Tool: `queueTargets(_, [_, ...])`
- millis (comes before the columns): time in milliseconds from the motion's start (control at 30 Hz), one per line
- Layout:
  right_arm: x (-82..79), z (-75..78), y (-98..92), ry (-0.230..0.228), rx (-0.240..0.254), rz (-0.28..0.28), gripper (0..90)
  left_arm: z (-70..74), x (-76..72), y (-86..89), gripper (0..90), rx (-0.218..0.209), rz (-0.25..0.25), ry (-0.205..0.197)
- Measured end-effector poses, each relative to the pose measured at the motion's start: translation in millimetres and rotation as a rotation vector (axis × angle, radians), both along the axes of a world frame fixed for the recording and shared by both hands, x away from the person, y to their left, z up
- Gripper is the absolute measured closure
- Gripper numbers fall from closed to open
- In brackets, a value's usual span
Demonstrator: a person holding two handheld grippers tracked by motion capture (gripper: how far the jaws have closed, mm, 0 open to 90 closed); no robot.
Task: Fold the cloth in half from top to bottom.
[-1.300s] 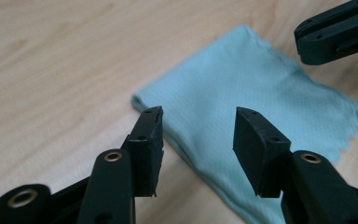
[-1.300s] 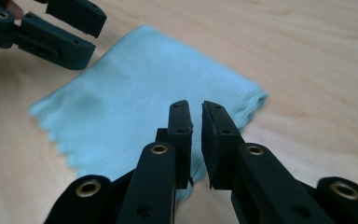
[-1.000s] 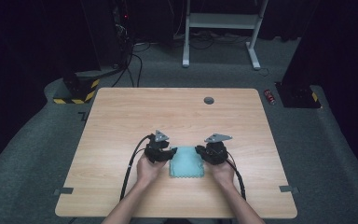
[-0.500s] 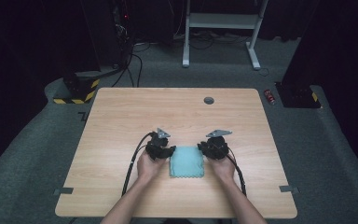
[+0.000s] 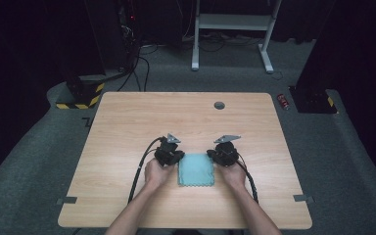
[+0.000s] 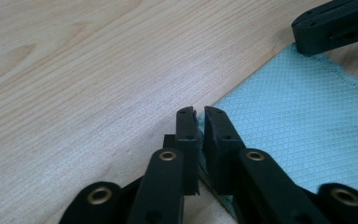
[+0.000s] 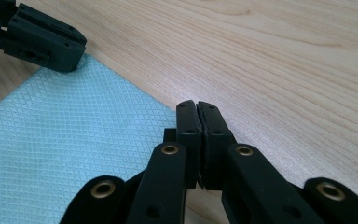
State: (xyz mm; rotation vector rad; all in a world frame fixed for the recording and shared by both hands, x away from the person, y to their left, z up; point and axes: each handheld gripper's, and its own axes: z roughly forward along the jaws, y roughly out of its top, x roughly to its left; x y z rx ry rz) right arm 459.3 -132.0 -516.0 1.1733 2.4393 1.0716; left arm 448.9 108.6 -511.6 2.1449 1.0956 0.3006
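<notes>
a light blue cloth (image 5: 196, 170) is lying flat on the wooden bench (image 5: 127, 122), near the person's edge and between the two hands. the left hand-held gripper (image 5: 172, 157) is sitting at the cloth's far left corner; in the left gripper view its jaws have just been closing and are now pinching the corner edge of the cloth (image 6: 307, 126) between them. the right hand-held gripper (image 5: 221, 156) is sitting at the far right corner, its jaws having just been closing too, now pressed together on the edge of the cloth (image 7: 65, 140) in the right gripper view. a small dark round disc (image 5: 219, 105) is lying well apart, near the bench's far edge.
</notes>
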Motion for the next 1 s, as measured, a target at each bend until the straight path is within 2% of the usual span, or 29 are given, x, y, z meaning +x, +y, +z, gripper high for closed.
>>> queueTargets(33, [-0.1, 0.8, -0.1, -0.008, 0.002, 0.002, 88.5, 0.2, 0.7, 0.8, 85.2, 0.004, -0.004, -0.003])
queueTargets(167, [0.3, 2.8, -1.1, -0.016, 0.011, -0.007, 88.5, -1.3, 4.1, 4.0, 86.2, -0.049, 0.012, 0.008])
queueTargets(267, [1.9, 2.0, -0.3, -0.011, 0.005, -0.014, 88.5, -1.0, 6.0, 4.6, 86.3, -0.045, 0.011, 0.005])
queueTargets(300, [2.8, 2.0, 0.5, -0.015, 0.001, -0.013, 88.5, 0.1, 7.3, 4.4, 86.4, -0.028, 0.002, 0.003])
queueTargets(433, [5.5, 4.8, 3.3, -0.02, -0.007, -0.023, 88.5, 6.6, 11.8, 4.3, 86.4, -0.019, 0.003, -0.024])
queueTargets(567, [9.4, 6.1, 5.6, -0.026, -0.014, -0.027, 88.4, 0.7, 15.7, 5.6, 86.2, -0.027, 0.018, -0.017])
queueTargets(767, [13.2, -0.7, 8.9, -0.023, -0.028, -0.045, 87.4, -2.1, 18.3, 5.5, 85.0, -0.015, 0.036, -0.05])
queueTargets(867, [12.1, 1.0, 7.9, -0.03, -0.029, -0.061, 78.8, 3.4, 13.7, 7.2, 74.4, -0.014, 0.043, -0.057])
queueTargets(933, [9.1, 4.3, 4.9, -0.033, -0.011, -0.066, 76.5, 11.7, 5.7, 9.8, 66.8, -0.023, 0.037, -0.078])
queueTargets(1000, [2.5, 7.9, 1.5, -0.044, 0.011, -0.061, 75.8, 15.8, -1.9, 11.2, 61.7, -0.034, 0.033, -0.075])
